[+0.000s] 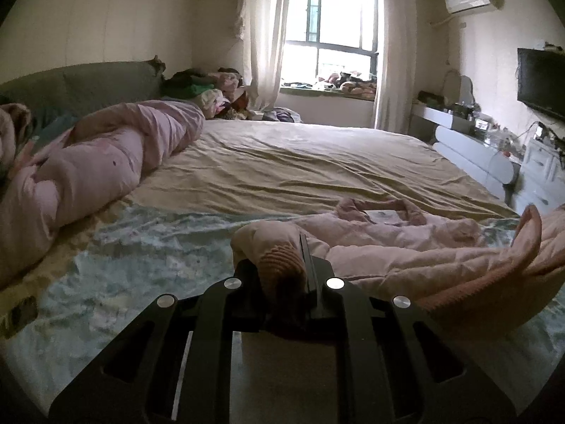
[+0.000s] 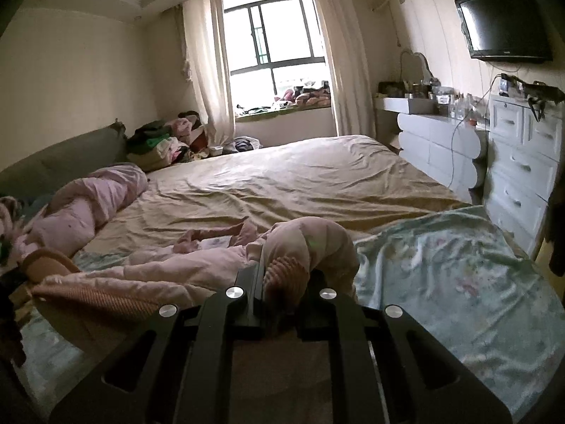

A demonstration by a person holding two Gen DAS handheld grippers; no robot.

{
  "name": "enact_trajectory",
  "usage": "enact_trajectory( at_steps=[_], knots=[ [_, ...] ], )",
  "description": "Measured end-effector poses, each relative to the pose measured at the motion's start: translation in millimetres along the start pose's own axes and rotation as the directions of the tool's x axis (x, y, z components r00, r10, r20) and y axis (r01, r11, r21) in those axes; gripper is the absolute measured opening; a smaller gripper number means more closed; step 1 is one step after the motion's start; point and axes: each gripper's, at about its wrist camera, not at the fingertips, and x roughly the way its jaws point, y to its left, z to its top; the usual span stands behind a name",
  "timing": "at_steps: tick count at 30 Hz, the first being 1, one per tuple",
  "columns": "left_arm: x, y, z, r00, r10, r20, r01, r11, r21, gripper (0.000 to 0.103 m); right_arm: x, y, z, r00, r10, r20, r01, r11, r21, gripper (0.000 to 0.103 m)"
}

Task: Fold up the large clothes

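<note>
A pale pink quilted jacket (image 1: 406, 243) with darker ribbed cuffs lies crumpled near the front of the bed, its collar end farther back. My left gripper (image 1: 282, 268) is shut on one ribbed part of the jacket, with cloth bunched over its fingers. In the right wrist view the same jacket (image 2: 176, 261) stretches to the left. My right gripper (image 2: 282, 272) is shut on another ribbed part, and a hump of pink fabric rises above it. The stretch of jacket between the two grippers hangs raised off the bed.
The wide bed has a tan sheet (image 1: 300, 162) and a pale green floral blanket (image 2: 459, 282) at the front. A rolled pink duvet (image 1: 106, 162) lies along the left. Piled clothes (image 2: 162, 141) sit by the headboard. White drawers (image 2: 522, 176) stand at the right.
</note>
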Motion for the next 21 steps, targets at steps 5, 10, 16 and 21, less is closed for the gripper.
enact_trajectory(
  at_steps=[5, 10, 16, 21],
  knots=[
    [36.4, -5.3, 12.3, 1.000, 0.023, 0.002, -0.023, 1.000, -0.002, 0.007, 40.5, -2.9, 8.1, 1.000, -0.026, 0.003, 0.026, 1.000, -0.011, 0.010],
    [76.3, -11.3, 24.8, 0.999, 0.044, -0.011, -0.044, 0.999, 0.002, 0.007, 80.8, 0.9, 14.4, 0.998, -0.061, 0.001, 0.061, 0.997, -0.049, 0.010],
    [125.8, -20.9, 38.7, 0.997, 0.073, -0.033, -0.072, 0.997, 0.023, 0.007, 132.1, -4.0, 19.3, 0.995, -0.098, -0.007, 0.097, 0.993, -0.072, 0.010],
    [164.5, -29.5, 55.2, 0.994, 0.098, -0.040, -0.096, 0.994, 0.048, 0.008, 176.8, -11.2, 26.6, 0.992, -0.122, -0.024, 0.120, 0.990, -0.075, 0.009]
  ],
)
